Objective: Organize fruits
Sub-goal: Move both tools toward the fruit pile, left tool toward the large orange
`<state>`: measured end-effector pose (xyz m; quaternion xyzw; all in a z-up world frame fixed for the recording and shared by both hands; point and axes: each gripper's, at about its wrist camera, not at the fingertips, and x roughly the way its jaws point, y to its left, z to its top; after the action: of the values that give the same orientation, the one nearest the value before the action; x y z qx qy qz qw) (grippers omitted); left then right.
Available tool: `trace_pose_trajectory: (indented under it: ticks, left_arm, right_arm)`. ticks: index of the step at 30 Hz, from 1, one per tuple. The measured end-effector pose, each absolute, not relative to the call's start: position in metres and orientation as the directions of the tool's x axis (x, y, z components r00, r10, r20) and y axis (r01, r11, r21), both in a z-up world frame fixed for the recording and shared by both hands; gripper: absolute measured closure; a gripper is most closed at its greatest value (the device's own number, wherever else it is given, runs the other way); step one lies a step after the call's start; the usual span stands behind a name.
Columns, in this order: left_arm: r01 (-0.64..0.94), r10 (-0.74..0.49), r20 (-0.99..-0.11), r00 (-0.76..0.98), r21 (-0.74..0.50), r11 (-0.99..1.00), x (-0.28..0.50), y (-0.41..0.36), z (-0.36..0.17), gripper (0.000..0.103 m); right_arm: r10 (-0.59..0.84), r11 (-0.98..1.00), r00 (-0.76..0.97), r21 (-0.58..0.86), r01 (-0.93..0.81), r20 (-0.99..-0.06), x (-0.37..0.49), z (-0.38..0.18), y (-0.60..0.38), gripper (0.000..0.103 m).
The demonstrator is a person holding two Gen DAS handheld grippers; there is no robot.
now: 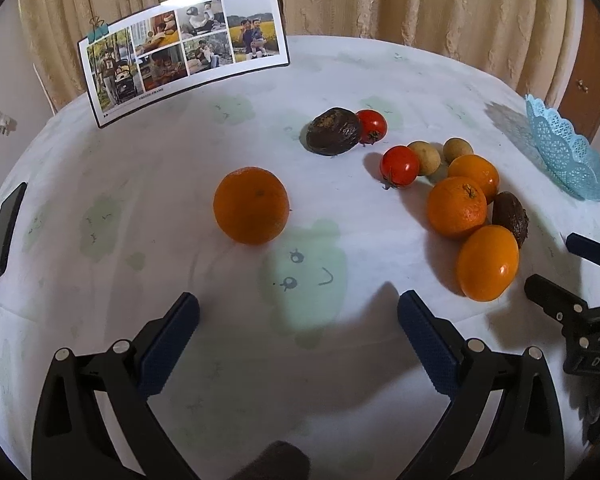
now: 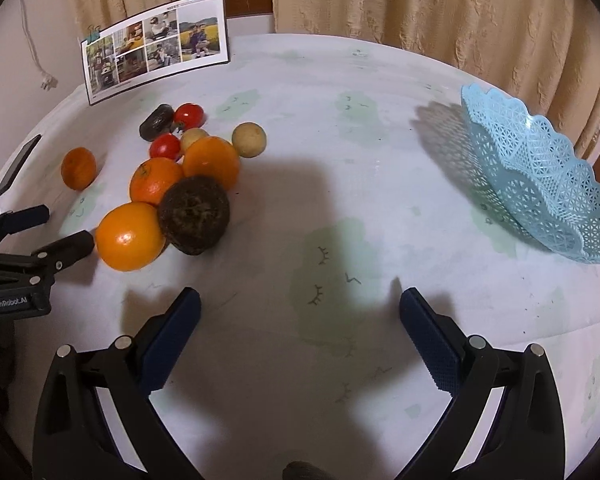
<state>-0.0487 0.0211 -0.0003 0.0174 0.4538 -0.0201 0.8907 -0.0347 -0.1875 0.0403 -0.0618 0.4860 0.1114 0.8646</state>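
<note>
Blue-padded fingers of the left gripper (image 1: 299,316) stand spread and empty over the tablecloth (image 1: 180,152), aimed at a lone orange (image 1: 251,205). Right of it the fruit cluster (image 1: 452,188) partly hides an avocado (image 1: 510,217), and the blue basket (image 1: 566,156) is cut off by the frame edge.

From the right wrist, the right gripper (image 2: 300,314) is likewise wide apart, holding nothing. The basket (image 2: 540,176) sits tilted, well apart from the fruit pile (image 2: 180,188).

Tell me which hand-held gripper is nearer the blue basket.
Right. The right hand-held gripper has the blue basket just ahead to its right; the left hand-held gripper sits farther off, across the fruit pile from it.
</note>
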Motion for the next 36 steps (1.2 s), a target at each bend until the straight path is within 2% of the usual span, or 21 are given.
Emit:
trace_pose_trajectory:
  ticks: [36]
  left_arm:
    - [0.062, -0.042, -0.808, 0.587, -0.006, 0.998, -0.0487, 0.0215, 0.0040, 0.005]
  right_arm:
    - [0.143, 0.973, 0.513, 0.026, -0.228, -0.846, -0.0361, 0.0435, -0.1868, 0.002]
